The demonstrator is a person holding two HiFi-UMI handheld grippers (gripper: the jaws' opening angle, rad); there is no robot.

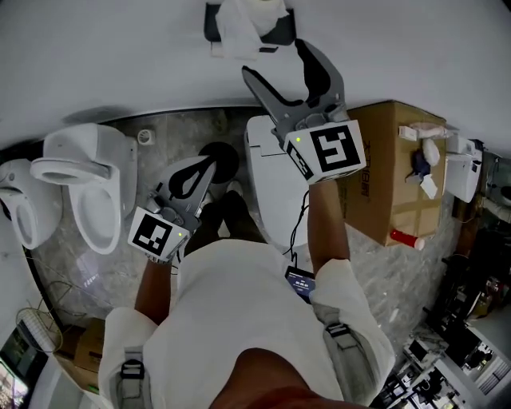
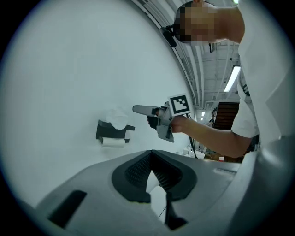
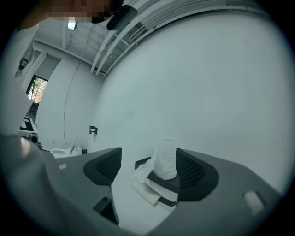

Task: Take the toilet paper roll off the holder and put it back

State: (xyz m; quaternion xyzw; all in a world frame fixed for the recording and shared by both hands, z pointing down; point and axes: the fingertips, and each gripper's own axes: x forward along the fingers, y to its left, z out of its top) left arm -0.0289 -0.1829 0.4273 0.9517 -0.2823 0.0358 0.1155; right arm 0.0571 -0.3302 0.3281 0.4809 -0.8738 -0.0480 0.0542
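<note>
A white toilet paper roll (image 3: 166, 159) stands upright on top of the dark wall holder (image 3: 162, 183), and a second roll (image 3: 146, 194) hangs on the bar below. My right gripper (image 3: 148, 160) is open, level with the upright roll, which sits just beyond and next to the right pad without being pressed. In the head view the right gripper (image 1: 273, 57) is raised at the wall just below the holder (image 1: 214, 24). The left gripper (image 1: 212, 162) hangs low with its jaws shut on nothing. From the left gripper view (image 2: 152, 156) the holder (image 2: 110, 131) and the right gripper (image 2: 140, 109) show ahead.
Two white toilets (image 1: 88, 184) stand on the floor at the left and another white fixture (image 1: 267, 176) is right below my arms. A cardboard box (image 1: 391, 168) with small items on it stands at the right. Another holder (image 3: 93, 130) hangs far along the wall.
</note>
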